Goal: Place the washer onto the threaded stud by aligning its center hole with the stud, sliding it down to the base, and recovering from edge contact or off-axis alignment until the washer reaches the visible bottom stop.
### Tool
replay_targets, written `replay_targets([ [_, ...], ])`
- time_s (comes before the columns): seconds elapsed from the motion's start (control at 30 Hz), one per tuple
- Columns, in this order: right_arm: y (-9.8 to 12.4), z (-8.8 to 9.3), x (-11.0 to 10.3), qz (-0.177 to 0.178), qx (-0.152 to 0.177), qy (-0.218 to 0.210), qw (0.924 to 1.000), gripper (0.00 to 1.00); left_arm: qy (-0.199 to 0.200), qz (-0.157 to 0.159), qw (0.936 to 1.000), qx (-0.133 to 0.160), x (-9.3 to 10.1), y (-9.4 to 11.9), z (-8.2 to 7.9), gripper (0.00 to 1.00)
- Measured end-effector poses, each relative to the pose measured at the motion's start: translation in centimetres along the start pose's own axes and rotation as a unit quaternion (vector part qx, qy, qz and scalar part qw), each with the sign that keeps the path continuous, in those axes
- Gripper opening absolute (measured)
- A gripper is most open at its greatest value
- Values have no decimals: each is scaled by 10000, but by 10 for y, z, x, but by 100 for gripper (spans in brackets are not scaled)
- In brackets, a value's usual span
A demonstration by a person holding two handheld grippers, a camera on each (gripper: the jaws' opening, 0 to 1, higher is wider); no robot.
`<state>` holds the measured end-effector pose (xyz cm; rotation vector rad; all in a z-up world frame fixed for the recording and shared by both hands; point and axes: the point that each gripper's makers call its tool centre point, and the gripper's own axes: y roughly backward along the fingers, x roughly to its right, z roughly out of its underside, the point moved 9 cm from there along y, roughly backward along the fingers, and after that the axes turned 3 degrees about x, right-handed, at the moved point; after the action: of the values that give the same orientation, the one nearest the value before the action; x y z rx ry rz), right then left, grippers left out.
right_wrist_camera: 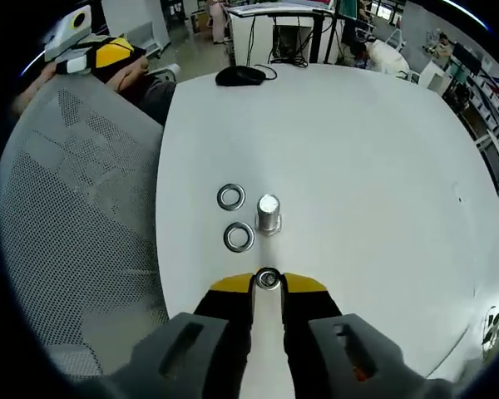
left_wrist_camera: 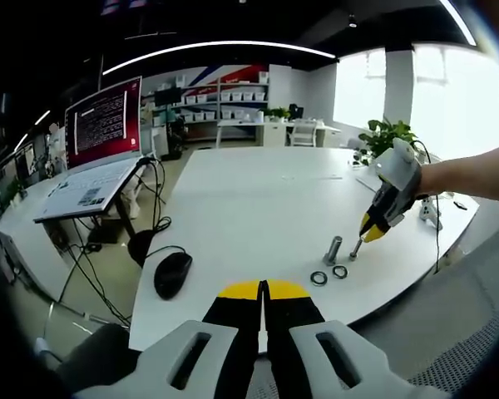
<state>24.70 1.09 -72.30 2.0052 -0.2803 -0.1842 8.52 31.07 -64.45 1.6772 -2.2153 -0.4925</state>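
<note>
My right gripper pinches a washer between its yellow-tipped jaws, low over the white table. Seen from the right gripper view, the washer faces up at the camera, its centre hole open to me. Just beyond it the threaded stud stands upright on the table, long axis vertical, its flat round top catching the light. Two loose washers lie flat to the stud's left: the far loose washer and the near loose washer, both apart from the stud.

The left gripper view gives me the side-on picture: the right gripper angles down toward the table beside the stud, the person's forearm reaching in from the right. The held washer is too small to make out there.

My left gripper hangs back over the table's near edge, its jaws pressed together on nothing. A black mouse sits to its left, a laptop farther off.
</note>
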Motion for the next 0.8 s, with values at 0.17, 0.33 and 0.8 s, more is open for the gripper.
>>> replay_targets([
  [0.17,-1,-2,4,16,-55,16,10000,14,2,-5,10000,7,0,0,0,0],
  [0.33,0,-2,3,20,-148,109,9998,14,7,-10,10000,20,0,0,0,0],
  [0.8,-30,5,4,34,-527,183,9984,14,-13,1,10000,-11,0,0,0,0],
])
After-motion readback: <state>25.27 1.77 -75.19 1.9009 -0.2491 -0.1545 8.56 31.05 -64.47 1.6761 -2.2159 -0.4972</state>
